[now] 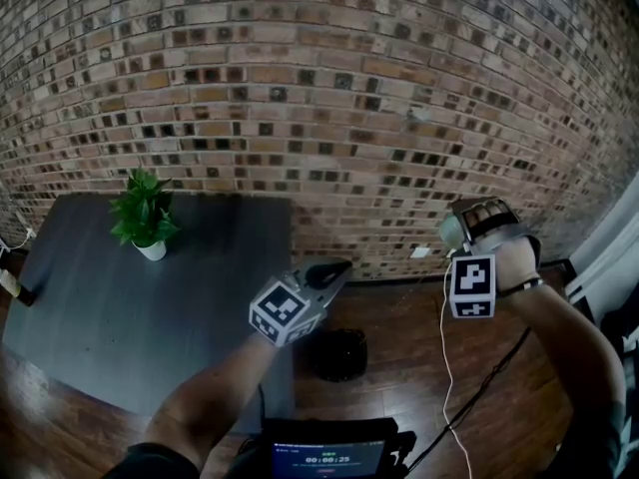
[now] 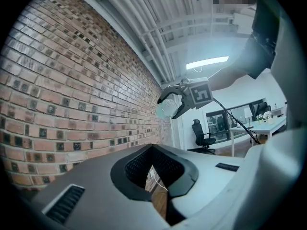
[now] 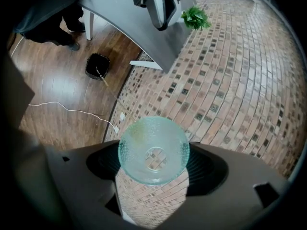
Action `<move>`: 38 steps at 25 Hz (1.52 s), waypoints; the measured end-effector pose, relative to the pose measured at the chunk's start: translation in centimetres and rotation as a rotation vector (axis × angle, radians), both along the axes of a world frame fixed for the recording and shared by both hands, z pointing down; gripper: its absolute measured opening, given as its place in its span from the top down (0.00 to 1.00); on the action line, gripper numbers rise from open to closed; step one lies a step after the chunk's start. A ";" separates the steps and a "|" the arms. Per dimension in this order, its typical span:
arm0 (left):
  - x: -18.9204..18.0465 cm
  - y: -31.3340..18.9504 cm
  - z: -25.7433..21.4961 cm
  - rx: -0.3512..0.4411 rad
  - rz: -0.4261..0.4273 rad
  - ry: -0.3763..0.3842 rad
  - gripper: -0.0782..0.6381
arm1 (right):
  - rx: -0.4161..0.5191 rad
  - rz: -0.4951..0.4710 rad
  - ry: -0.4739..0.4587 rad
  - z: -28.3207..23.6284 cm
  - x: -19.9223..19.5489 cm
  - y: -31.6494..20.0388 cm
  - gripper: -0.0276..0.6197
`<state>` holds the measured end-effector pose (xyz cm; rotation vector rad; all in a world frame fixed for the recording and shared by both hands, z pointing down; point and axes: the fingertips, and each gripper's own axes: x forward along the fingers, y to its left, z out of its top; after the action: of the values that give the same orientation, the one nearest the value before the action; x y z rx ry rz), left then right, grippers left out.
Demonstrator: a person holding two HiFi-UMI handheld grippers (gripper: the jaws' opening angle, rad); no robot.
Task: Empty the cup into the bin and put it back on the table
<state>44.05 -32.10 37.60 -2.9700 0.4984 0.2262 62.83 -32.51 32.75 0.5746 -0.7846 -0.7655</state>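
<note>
We counted one cup (image 3: 153, 150), one bin (image 1: 337, 354), one table (image 1: 100, 297), one potted plant (image 1: 145, 216) and two grippers: left gripper (image 1: 332, 271), right gripper (image 1: 465, 230).

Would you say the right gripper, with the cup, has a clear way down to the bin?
Probably yes: the right gripper holds the glass cup aloft, and the black bin stands open on the floor below, nothing between them.

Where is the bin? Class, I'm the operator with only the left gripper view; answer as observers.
Observer: The bin stands on the wood floor, beside the table's right edge in the head view.
Operator: Anything on the table?
Observer: One potted plant, near the brick wall.
Operator: Is the cup over the bin?
Observer: It seems not; the right gripper holds the cup up, off to the bin's right.
</note>
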 end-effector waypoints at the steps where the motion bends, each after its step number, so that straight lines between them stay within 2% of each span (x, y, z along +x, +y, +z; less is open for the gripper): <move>1: 0.0 0.0 0.0 -0.001 0.000 0.001 0.89 | 0.003 -0.002 0.002 -0.1 -0.1 0.0 0.35; 31: -1.0 0.4 -0.6 -0.004 0.004 0.006 0.89 | 0.021 -0.062 0.057 -1.9 -2.7 -0.5 0.35; 38: -1.0 0.5 -0.4 0.003 0.002 0.001 0.89 | 0.019 -0.061 0.041 -1.3 -2.8 0.4 0.35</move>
<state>43.07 -31.56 37.21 -2.9674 0.4946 0.2281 60.01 -32.07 31.46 0.5525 -0.7603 -0.8398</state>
